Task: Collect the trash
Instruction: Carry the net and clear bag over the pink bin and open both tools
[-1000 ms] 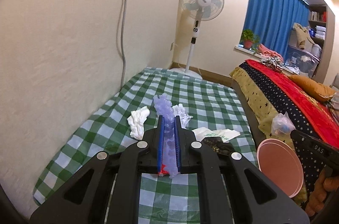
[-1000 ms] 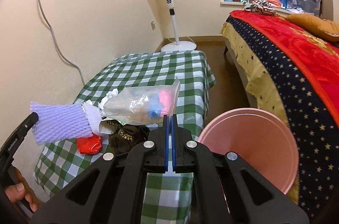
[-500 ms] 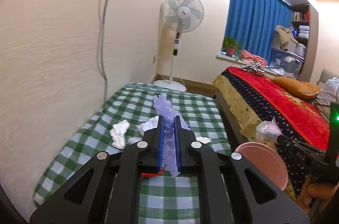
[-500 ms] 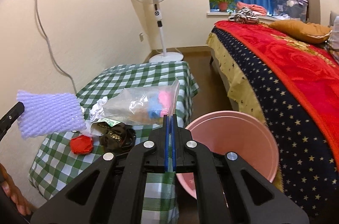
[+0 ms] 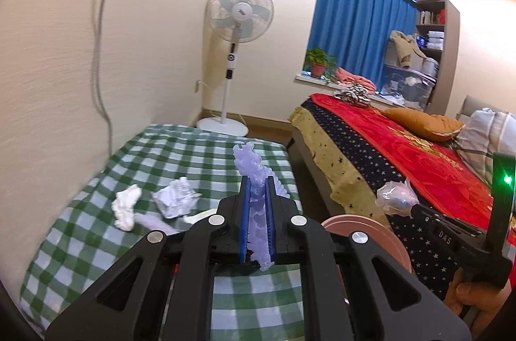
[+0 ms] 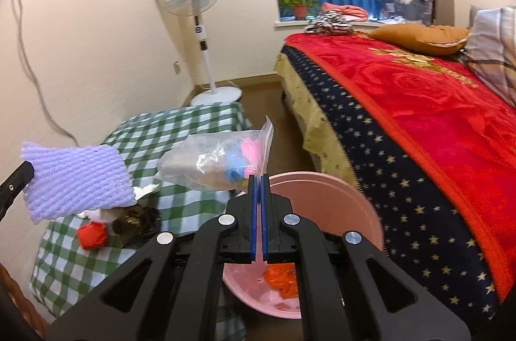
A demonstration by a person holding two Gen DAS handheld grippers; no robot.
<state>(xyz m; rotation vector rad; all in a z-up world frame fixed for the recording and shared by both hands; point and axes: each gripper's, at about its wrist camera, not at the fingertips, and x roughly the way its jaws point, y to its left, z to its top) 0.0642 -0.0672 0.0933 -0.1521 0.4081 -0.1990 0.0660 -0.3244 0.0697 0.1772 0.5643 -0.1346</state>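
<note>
My left gripper (image 5: pixel 257 189) is shut on a purple foam net (image 5: pixel 254 179), held above the green checked table (image 5: pixel 200 154); the net also shows in the right wrist view (image 6: pixel 77 179). My right gripper (image 6: pixel 258 189) is shut on a clear plastic bag (image 6: pixel 219 160) with pink and blue bits inside, held over the rim of the pink bin (image 6: pixel 335 205). The bin holds orange trash (image 6: pixel 280 276). Two crumpled white tissues (image 5: pixel 125 205) (image 5: pixel 174 199) lie on the table. A red wad (image 6: pixel 92 234) and a dark wrapper (image 6: pixel 135 221) lie near its front edge.
A bed (image 6: pixel 419 121) with a red and navy starred blanket stands right of the bin. A white standing fan (image 5: pixel 238 18) stands beyond the table. A cable (image 5: pixel 100 50) hangs down the wall at the left. Wooden floor runs between table and bed.
Both grippers have lifted and swung right toward the bin. The right gripper with the bag is now over the bin's rim, and the bin's inside shows.
</note>
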